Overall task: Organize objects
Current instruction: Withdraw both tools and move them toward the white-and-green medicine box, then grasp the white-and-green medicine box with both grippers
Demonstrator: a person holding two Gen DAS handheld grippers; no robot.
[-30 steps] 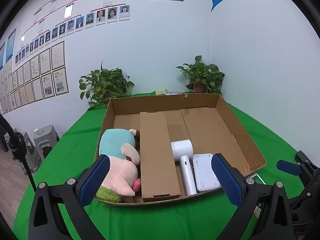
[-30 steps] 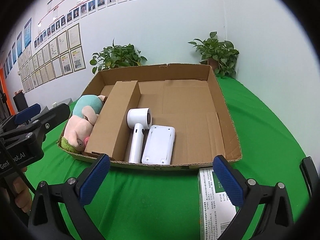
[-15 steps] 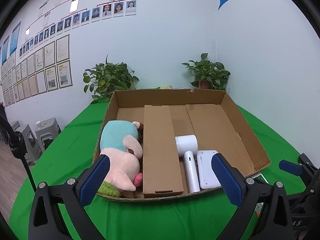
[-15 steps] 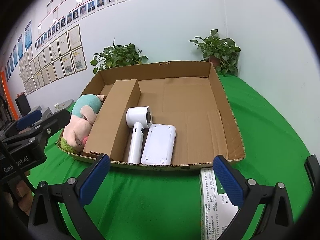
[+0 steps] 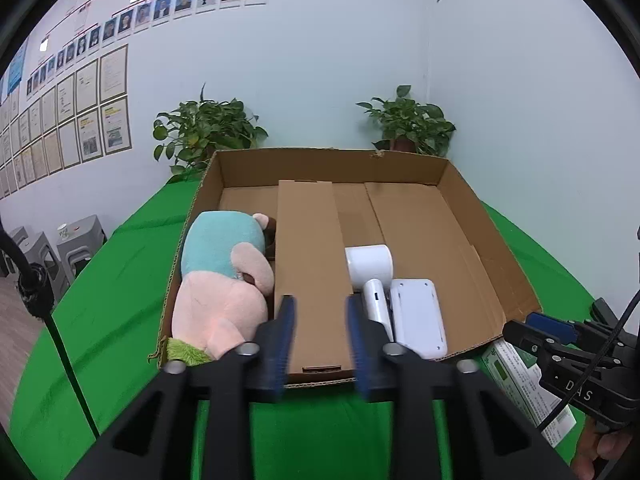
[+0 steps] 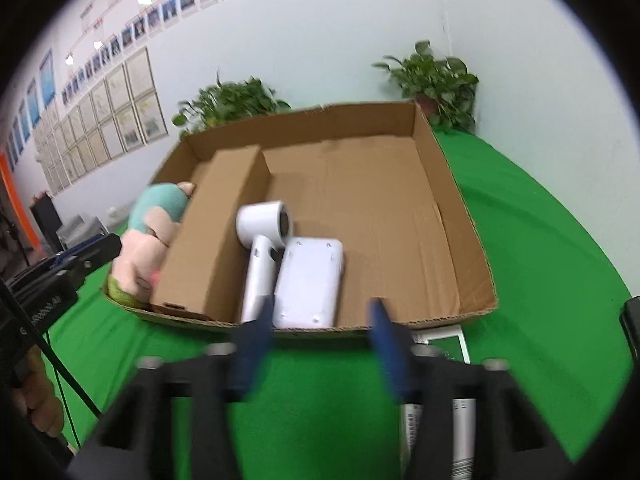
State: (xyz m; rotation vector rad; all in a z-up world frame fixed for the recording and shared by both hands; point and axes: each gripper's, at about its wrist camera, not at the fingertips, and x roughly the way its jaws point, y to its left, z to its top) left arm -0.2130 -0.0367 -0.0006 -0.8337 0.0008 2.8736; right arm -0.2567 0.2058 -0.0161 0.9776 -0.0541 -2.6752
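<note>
Landmark: cardboard tray (image 5: pixel 486 240) on the green cloth (image 5: pixel 112 320); inside it, from its left wall rightward: plush toy (image 5: pixel 220 288), long brown box (image 5: pixel 312 276), white hair dryer (image 5: pixel 370 276), flat white device (image 5: pixel 416 320), the right half of the floor bare. Left gripper (image 5: pixel 320 344) hangs just in front of the tray's near wall, jaws closing on air, nothing between them; right gripper (image 6: pixel 320 348) also just before the near wall, blurred, jaws closing, empty. A green-and-white carton (image 5: pixel 524 384) lies on the cloth outside the tray's near right corner, under the right gripper
</note>
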